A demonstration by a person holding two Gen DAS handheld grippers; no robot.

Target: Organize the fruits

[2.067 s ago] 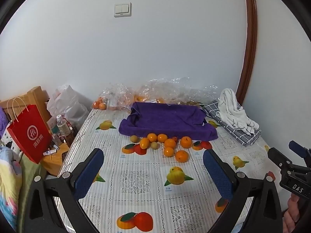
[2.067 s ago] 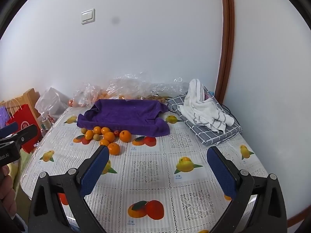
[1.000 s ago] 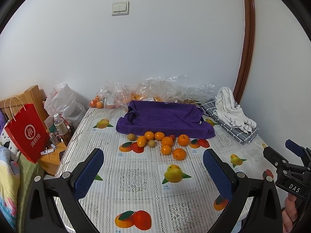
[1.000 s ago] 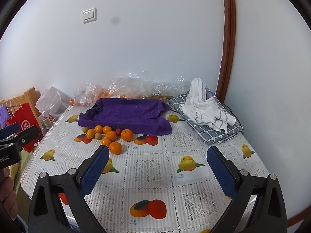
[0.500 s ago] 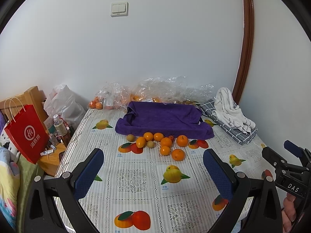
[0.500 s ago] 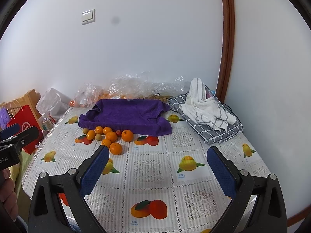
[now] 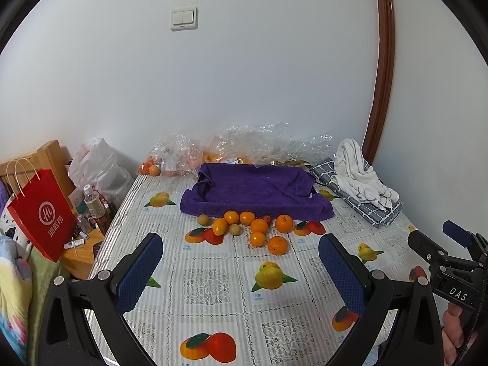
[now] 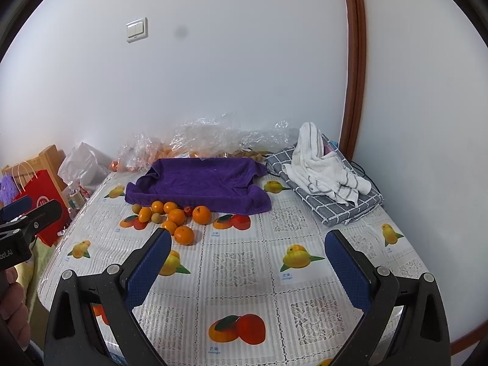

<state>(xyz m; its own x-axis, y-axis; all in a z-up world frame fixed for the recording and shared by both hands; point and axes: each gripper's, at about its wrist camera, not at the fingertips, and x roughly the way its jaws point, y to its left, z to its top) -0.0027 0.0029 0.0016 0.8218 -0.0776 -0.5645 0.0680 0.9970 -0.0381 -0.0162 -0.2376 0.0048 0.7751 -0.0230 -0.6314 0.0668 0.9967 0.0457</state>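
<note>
a home room: fruit-print tablecloth (image 7: 213, 286), folded towels (image 8: 323, 167), wall light switch (image 7: 183, 18), red shopping bag (image 7: 42, 213).

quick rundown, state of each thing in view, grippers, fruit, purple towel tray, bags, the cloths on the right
left gripper: open, empty, above the tablecloth
right gripper: open, empty
loose fruit: clustered on the table in front of the tray, none inside
purple towel-lined tray: empty
clear plastic bags: crumpled against the wall, some oranges inside
white striped towel: bunched on the folded grey checked cloth
red paper bag: upright beside the table
</note>
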